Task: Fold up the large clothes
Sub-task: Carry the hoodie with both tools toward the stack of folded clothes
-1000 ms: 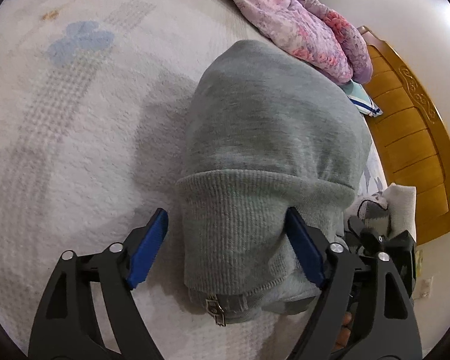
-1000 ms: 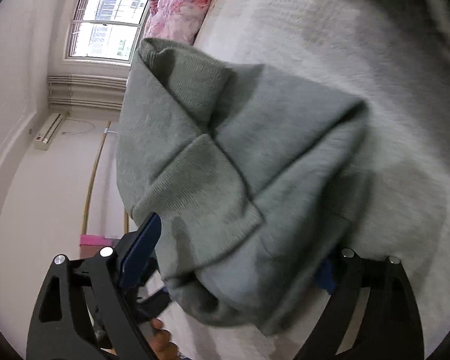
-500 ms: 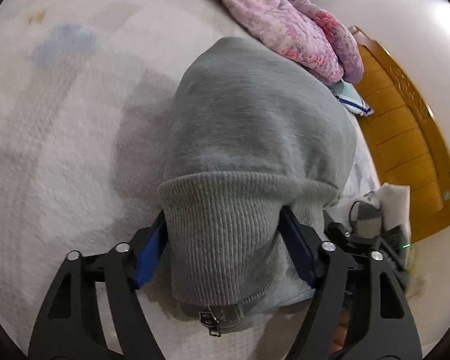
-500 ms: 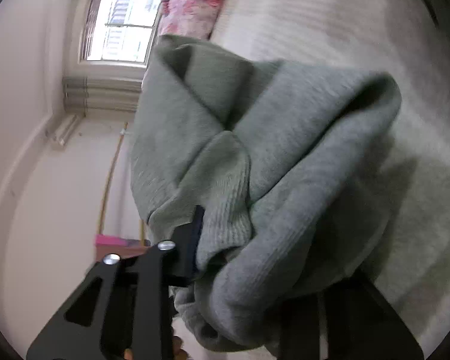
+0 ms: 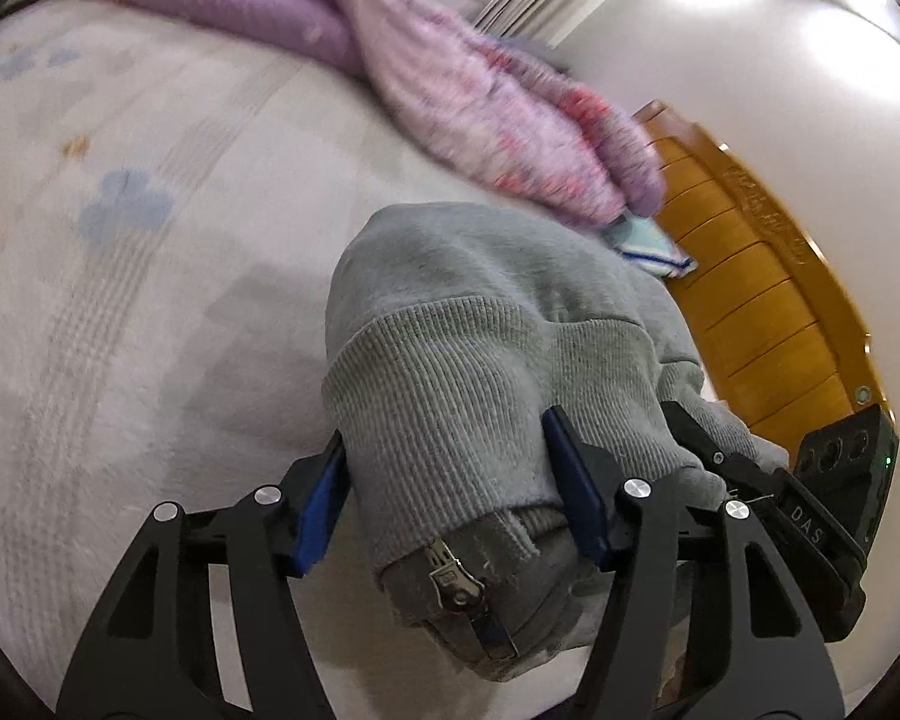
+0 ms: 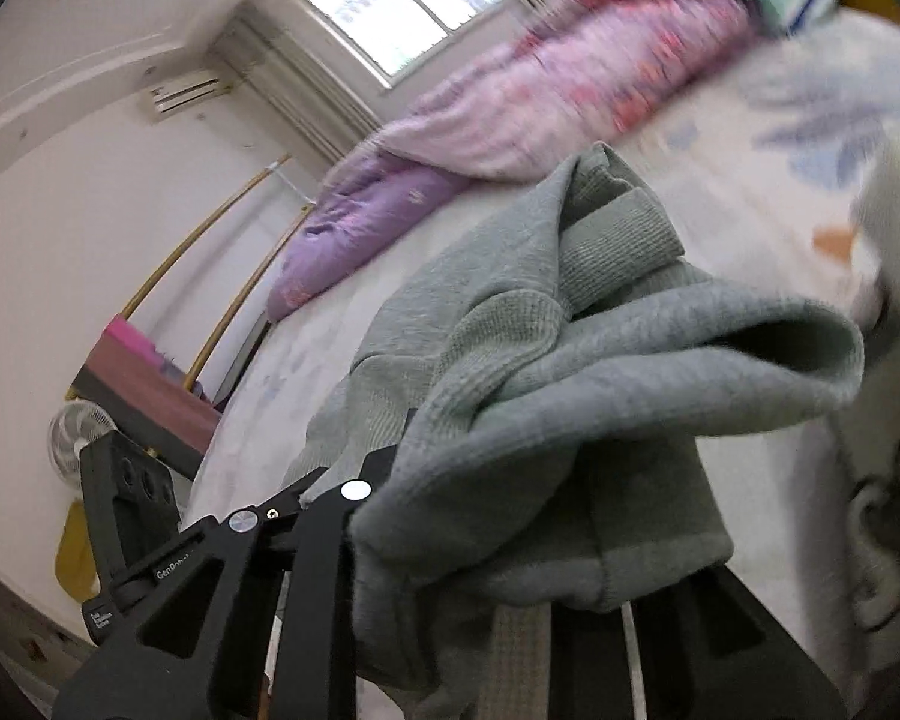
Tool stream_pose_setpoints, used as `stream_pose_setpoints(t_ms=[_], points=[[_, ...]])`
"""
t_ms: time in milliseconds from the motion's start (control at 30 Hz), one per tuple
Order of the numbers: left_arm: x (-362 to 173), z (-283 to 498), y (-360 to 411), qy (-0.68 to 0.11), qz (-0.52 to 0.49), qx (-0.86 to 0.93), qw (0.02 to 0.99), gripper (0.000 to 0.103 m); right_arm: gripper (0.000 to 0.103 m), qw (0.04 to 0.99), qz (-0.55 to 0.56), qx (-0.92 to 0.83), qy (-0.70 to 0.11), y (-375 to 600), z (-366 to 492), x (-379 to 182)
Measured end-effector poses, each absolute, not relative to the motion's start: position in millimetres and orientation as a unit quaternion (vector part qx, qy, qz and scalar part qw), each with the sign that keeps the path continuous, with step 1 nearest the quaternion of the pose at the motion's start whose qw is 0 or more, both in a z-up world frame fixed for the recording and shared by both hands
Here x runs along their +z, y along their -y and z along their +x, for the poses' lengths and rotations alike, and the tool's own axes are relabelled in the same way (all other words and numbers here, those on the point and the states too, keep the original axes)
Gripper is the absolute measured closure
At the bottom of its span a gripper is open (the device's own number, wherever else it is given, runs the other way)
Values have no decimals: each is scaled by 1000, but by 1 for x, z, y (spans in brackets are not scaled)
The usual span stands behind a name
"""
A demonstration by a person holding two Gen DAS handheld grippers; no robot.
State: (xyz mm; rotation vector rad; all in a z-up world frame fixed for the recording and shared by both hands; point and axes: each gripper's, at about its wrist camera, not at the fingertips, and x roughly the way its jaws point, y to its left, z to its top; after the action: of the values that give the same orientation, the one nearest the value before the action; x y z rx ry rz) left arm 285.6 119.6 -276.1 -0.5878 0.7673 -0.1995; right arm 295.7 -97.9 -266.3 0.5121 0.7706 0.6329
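Two grippers hold one gray sweater (image 5: 480,324) above the bed (image 5: 120,300). The sweater is folded into a thick bundle. In the left wrist view, the left gripper (image 5: 456,492) has its blue fingers (image 5: 573,492) pressed on both sides of the ribbed edge of the sweater. A metal zipper pull (image 5: 453,579) hangs out of the bundle, just under that ribbed edge. The right gripper (image 5: 768,480) shows on the far side of the sweater from the bed's middle, close against the cloth.

In the right wrist view, the sweater (image 6: 570,372) lies draped over the right gripper (image 6: 486,546) and hides its tips. Its black arms sit close together with cloth bunched between them, so it looks clamped on the sweater. The left gripper (image 6: 132,516) shows beside the sweater.

Behind the sweater lies a pink and purple quilt (image 5: 450,84). A wooden headboard (image 5: 768,300) stands beside the sweater, at the end of the bed. A small striped cloth (image 5: 648,246) lies between the quilt and the headboard.
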Motion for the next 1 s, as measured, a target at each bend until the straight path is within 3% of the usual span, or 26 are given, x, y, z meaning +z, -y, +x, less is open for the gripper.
stream_pose_setpoints(t_ms=[267, 467, 767, 1000], points=[[-192, 253, -36, -272, -256, -152, 915, 41, 85, 860, 236, 348, -290, 184, 272, -184], [-180, 259, 58, -264, -244, -180, 916, 41, 84, 876, 211, 344, -264, 273, 268, -158], [-210, 263, 170, -293, -186, -196, 917, 41, 84, 862, 291, 309, -278, 389, 260, -219], [-251, 248, 215, -328, -122, -215, 912, 41, 84, 844, 343, 289, -295, 434, 260, -255]])
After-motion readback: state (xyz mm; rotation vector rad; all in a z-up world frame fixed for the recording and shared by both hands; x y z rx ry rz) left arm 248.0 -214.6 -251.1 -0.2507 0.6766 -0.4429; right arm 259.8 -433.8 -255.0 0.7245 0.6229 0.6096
